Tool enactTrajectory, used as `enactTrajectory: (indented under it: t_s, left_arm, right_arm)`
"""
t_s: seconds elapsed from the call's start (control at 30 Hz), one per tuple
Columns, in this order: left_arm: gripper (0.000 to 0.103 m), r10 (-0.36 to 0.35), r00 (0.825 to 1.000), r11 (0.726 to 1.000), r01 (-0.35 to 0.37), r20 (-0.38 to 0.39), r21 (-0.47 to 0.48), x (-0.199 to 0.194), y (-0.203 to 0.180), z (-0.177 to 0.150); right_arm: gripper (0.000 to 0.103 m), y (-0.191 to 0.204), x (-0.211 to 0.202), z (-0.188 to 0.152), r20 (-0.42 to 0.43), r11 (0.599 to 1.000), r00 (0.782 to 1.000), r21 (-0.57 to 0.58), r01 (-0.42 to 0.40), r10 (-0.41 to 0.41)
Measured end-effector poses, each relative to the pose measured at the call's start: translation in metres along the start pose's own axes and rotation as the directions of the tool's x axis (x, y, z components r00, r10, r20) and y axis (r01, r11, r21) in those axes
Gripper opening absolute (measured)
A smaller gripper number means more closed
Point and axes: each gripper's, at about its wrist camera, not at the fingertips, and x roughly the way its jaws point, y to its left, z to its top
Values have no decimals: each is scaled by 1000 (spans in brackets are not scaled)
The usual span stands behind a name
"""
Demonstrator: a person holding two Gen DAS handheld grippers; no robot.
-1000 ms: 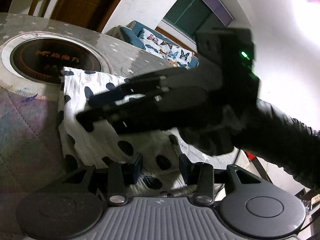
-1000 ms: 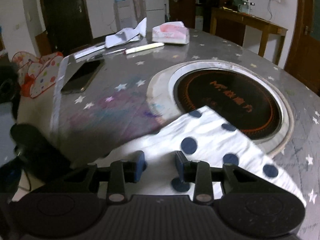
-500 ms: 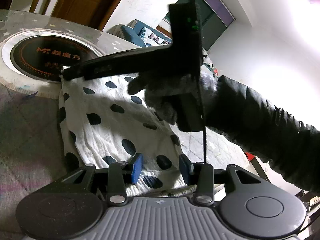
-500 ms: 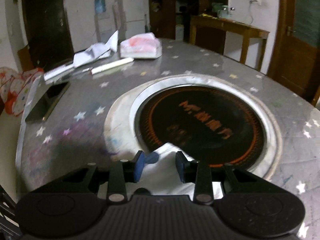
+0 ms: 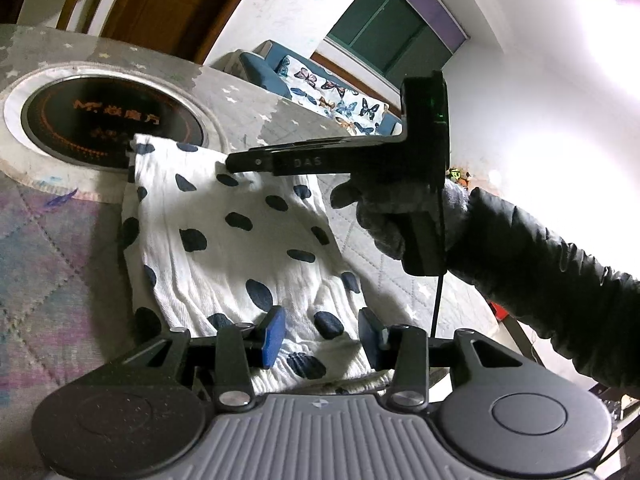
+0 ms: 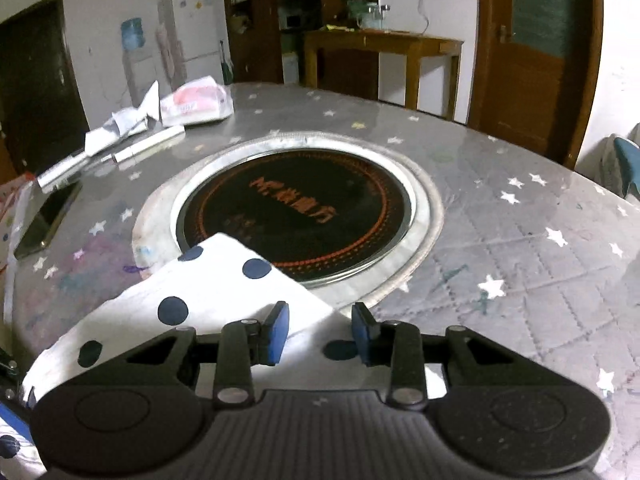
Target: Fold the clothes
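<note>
Under both parted claws [image 5: 322,338] [image 6: 320,334], spotted cloth [image 5: 224,248], its near edge perhaps hidden.

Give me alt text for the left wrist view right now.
A white garment with dark dots lies on the grey starred table, its far corner over the round black cooktop. The right gripper, in a gloved hand, reaches its far edge; the left gripper hovers open nearby.

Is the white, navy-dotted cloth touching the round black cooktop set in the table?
Touching. The right wrist view shows the cloth's far corner lying over the cooktop's near edge.
</note>
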Motion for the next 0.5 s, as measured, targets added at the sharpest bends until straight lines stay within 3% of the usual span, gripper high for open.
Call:
enactTrajectory:
  t_s: [0.2,0.3,0.5]
  left_arm:
    - [45,13,1000,1000,-14,17,18,-20,-7,-2]
    - [45,22,1000,999,-22,16,26,-33,-9,-6]
    - [45,5,1000,999,-4,-26,46,-47,-11,-16]
  right_arm:
    - [35,-19,-2,-7,-32,999,999,20,41,-40]
    - [35,-28,-2,-10,-48,998,999,61,21,-19]
    - [30,-27,-9,-15,-64,998,997,48,47,-44]
